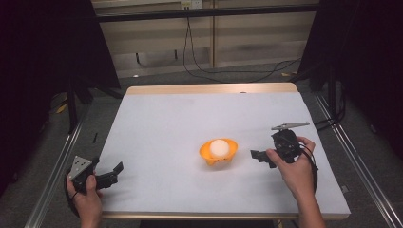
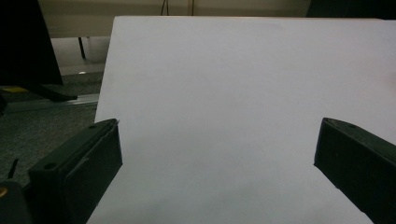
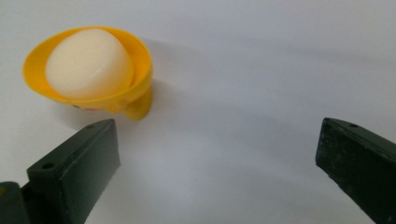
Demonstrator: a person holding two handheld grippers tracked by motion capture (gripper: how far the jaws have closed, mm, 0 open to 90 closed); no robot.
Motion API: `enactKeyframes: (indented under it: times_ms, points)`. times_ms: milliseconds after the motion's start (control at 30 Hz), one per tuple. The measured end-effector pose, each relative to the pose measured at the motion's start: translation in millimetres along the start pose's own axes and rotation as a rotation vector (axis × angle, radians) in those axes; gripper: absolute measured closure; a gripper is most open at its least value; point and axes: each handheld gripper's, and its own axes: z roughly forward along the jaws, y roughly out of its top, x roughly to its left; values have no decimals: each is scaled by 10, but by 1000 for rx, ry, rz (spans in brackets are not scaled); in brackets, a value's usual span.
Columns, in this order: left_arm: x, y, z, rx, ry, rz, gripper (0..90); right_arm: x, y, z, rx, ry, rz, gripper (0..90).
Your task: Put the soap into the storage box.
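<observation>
A small orange bowl (image 1: 218,155) rests near the middle of the white table, with a round white object (image 1: 219,147) inside it. In the right gripper view the same orange bowl (image 3: 130,84) and its white object (image 3: 88,63) lie at the upper left, just beyond the left jaw. My right gripper (image 1: 261,156) is open to the right of the bowl, a short gap away, pointing at it. My left gripper (image 1: 115,170) is open at the table's front left corner, with bare table between its jaws (image 2: 219,154).
The white table (image 1: 190,118) has a wooden strip along its far edge. Dark stands and curtains flank both sides, and cables lie on the floor behind. Metal rails (image 1: 52,175) run along the table's left and right sides.
</observation>
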Motion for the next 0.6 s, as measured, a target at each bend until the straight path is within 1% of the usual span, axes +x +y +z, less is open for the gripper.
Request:
enactKeyframes:
  times_ms: [133, 167, 200, 233, 267, 400, 433, 467, 567, 600]
  points:
    - [7, 1, -5, 0, 0, 8, 7, -117, -112, -47, -5, -18, 13, 0]
    - [5, 1, -4, -3, 2, 3, 8, -147, -143, -54, -10, -22, 18, 0]
    - [1, -1, -1, -3, -8, -4, 8, -178, -174, -61, -12, -25, 20, 0]
    - [10, 1, -6, 0, -3, 11, 8, -202, -205, -66, -14, -29, 28, 0]
    - [8, 0, -7, -1, -2, 10, 8, -231, -235, -71, -16, -32, 31, 0]
    - [1, -2, -7, -6, -4, 4, 8, -336, -350, -109, -41, -37, 42, 0]
    - [4, 0, -7, -5, -1, 10, 8, -366, -384, -127, -41, -39, 55, 0]
    - [1, -1, -4, -8, -1, 6, 8, -397, -411, -137, -48, -42, 49, 0]
    - [1, -1, -6, -7, 0, 7, 9, -466, -487, -178, -61, -53, 66, 0]
    - [1, -1, -5, -8, -1, 7, 9, -485, -505, -189, -64, -56, 65, 0]
